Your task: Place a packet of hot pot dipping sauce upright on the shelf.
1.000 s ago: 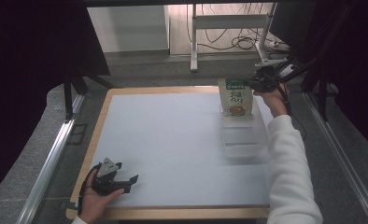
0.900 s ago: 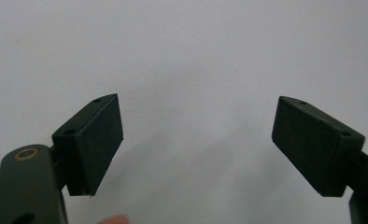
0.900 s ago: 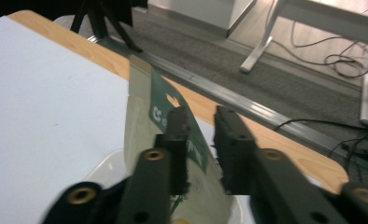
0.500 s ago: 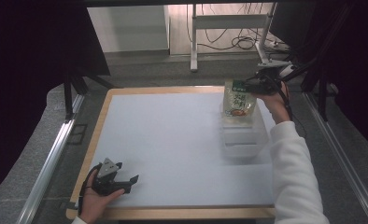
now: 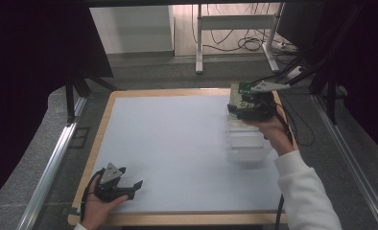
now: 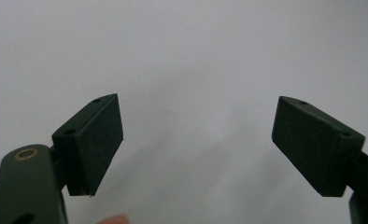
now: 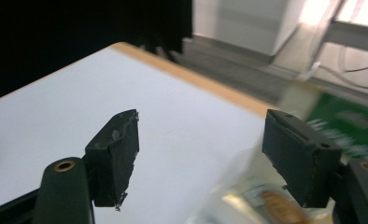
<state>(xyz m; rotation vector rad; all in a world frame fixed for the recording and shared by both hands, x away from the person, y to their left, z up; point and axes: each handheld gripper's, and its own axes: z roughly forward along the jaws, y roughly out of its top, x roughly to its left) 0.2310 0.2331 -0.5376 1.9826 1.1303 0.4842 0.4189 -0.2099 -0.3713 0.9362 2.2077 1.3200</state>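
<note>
A drink carton (image 5: 242,89) with a green printed top sits at the far right of the white board, at the far end of a clear plastic container (image 5: 245,143); it is a green blur (image 7: 355,127) in the right gripper view. My right gripper (image 5: 235,109) hovers over that end, just left of the carton. Its jaws have just been opening and stand open (image 7: 201,158) with nothing between them. At the near left my left gripper (image 5: 133,189) rests on the board, open (image 6: 196,144) over bare white surface.
The white board (image 5: 177,143) has a wooden rim and lies on a grey table. A metal rail (image 5: 53,163) runs along the left side. A white desk frame with cables (image 5: 235,33) stands on the floor beyond.
The carton, held upright a second ago, is let go and sits lower in the container. My right gripper has opened and moved left and nearer. The left gripper kept still.
</note>
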